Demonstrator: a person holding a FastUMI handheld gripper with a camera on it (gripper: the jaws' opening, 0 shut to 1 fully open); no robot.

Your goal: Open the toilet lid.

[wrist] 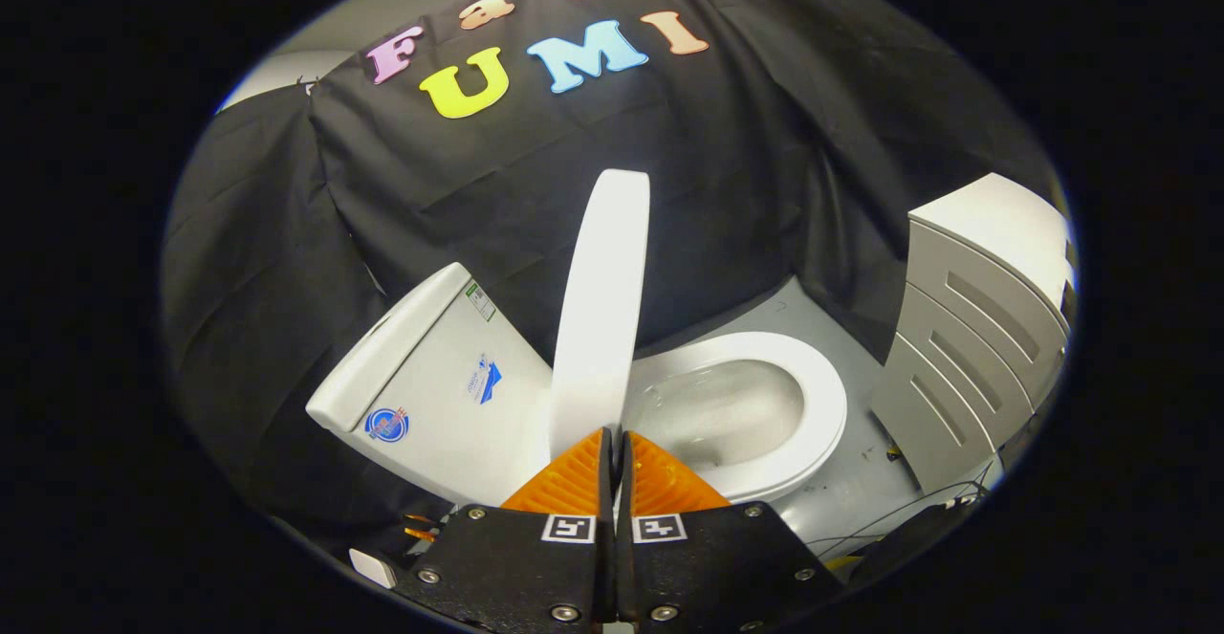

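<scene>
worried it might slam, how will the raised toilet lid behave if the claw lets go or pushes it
The toilet lid looks like a stiff, smooth plastic slab, so it should swing without bending. It stands near upright with the claw shut on its edge, so it could tip either way: onto the tank or the seat. The glossy surface may slip.

Claw (617, 448): two fingers (564, 486) with orange, finely ribbed wedge pads tapering to the tips, pressed close with only a thin dark seam between. Each pad sits on a black, matte angular plate. One square black-and-white fiducial marker per plate, set right beside the seam. Silver round-head screws along plate edges and corners. Orange trim shows low in the seam.
</scene>
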